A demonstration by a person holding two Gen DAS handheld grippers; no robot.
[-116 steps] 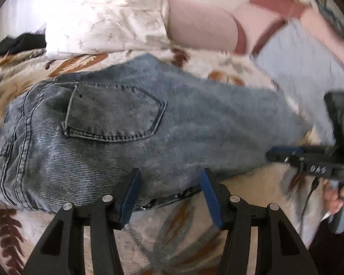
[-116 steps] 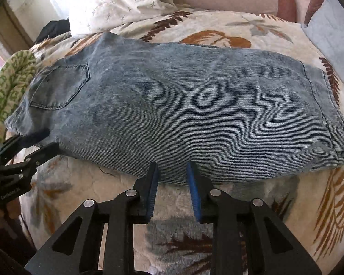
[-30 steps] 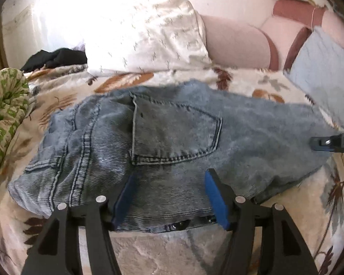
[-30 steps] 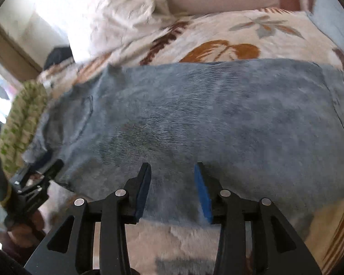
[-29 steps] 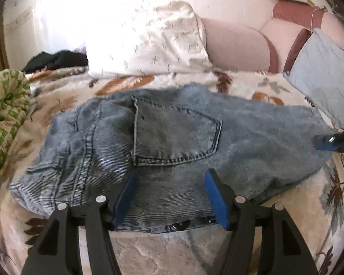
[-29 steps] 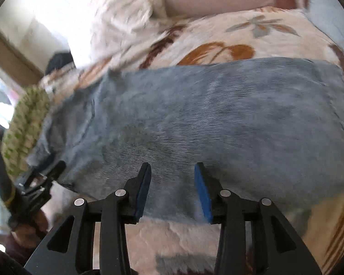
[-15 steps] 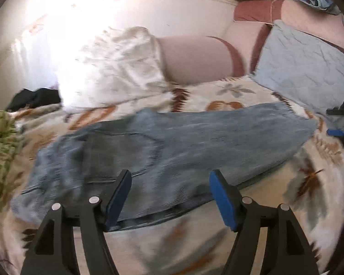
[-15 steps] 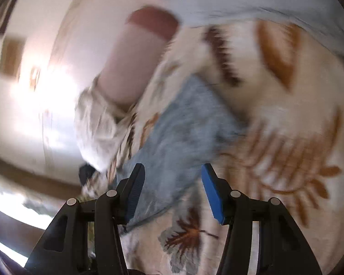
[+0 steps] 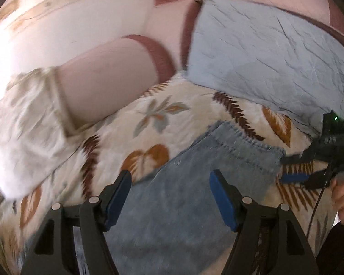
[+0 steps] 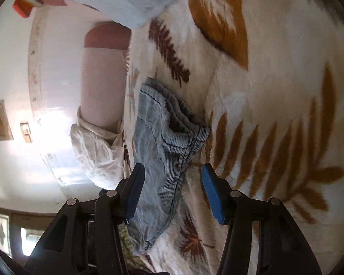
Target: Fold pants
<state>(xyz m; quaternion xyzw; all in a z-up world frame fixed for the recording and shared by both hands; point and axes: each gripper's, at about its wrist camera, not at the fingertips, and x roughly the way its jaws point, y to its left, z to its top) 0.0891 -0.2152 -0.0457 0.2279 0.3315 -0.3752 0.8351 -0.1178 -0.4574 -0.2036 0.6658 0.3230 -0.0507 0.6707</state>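
Note:
The blue jeans (image 9: 190,183) lie flat on the leaf-print bedspread (image 9: 153,119), folded lengthwise, their hem end toward the right. My left gripper (image 9: 169,197) is open and empty above the leg part. My right gripper (image 9: 293,169) shows at the right edge of the left wrist view, open, right at the hem. In the right wrist view, rolled sideways, my right gripper (image 10: 172,192) is open with the jeans' hem (image 10: 167,137) just beyond its fingertips, not gripped.
A pale blue pillow (image 9: 263,52) lies behind the hem end. A pink bolster (image 9: 107,75) and a white patterned pillow (image 9: 27,123) lie at the back left. A wall (image 10: 57,68) stands behind the bed.
Both grippers have swung from the waist and middle of the jeans toward the hem end. The right gripper has rolled sideways and come close to the hem. Both stayed open.

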